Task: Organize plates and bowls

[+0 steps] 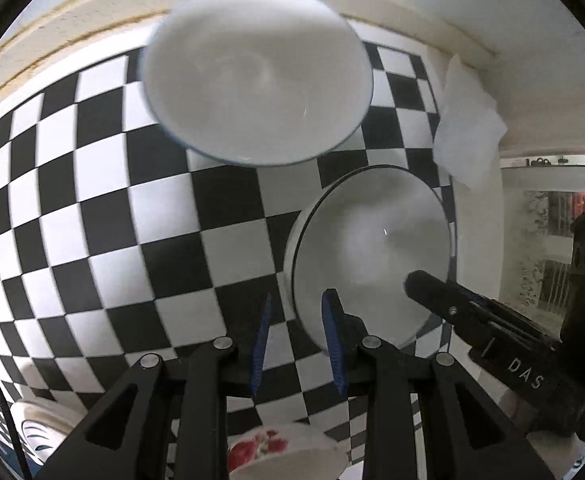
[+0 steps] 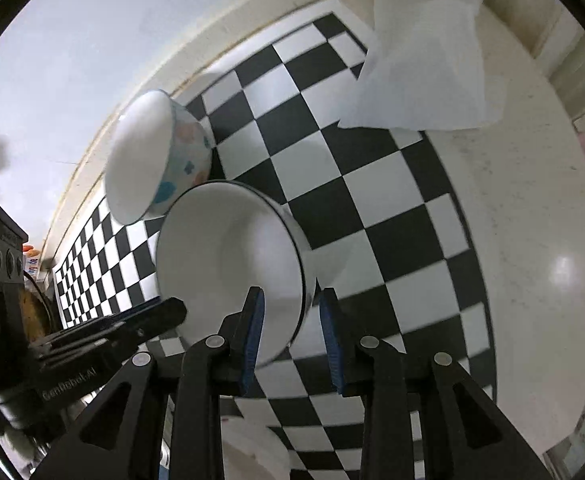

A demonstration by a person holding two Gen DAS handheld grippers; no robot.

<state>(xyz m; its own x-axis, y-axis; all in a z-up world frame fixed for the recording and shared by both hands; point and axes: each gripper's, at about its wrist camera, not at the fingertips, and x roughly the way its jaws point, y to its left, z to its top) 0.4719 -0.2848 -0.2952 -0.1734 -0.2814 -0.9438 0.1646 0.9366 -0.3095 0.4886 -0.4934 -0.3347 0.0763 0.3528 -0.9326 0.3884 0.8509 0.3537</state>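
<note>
A white bowl with a dark rim (image 1: 372, 248) (image 2: 228, 256) stands on the checkered cloth (image 1: 104, 208) (image 2: 372, 184). My left gripper (image 1: 296, 300) straddles the bowl's left rim; a strip of cloth shows between the outer pad and the bowl wall, so it stands open. My right gripper (image 2: 290, 294) straddles the opposite rim, one pad over the inside and one outside, with small gaps on both sides. Each gripper also shows in the other view: the right gripper (image 1: 424, 284) over the bowl, the left gripper (image 2: 172, 308) at its far rim. A second bowl with pastel flowers outside (image 2: 156, 156) (image 1: 256, 76) stands just behind.
A folded white sheet (image 1: 468, 128) (image 2: 420, 60) lies at the cloth's far corner on the pale counter (image 2: 532, 220). Under my left gripper sit a rose-patterned bowl (image 1: 288, 452) and a striped dish (image 1: 40, 428). A wall edge (image 1: 72, 24) runs behind the cloth.
</note>
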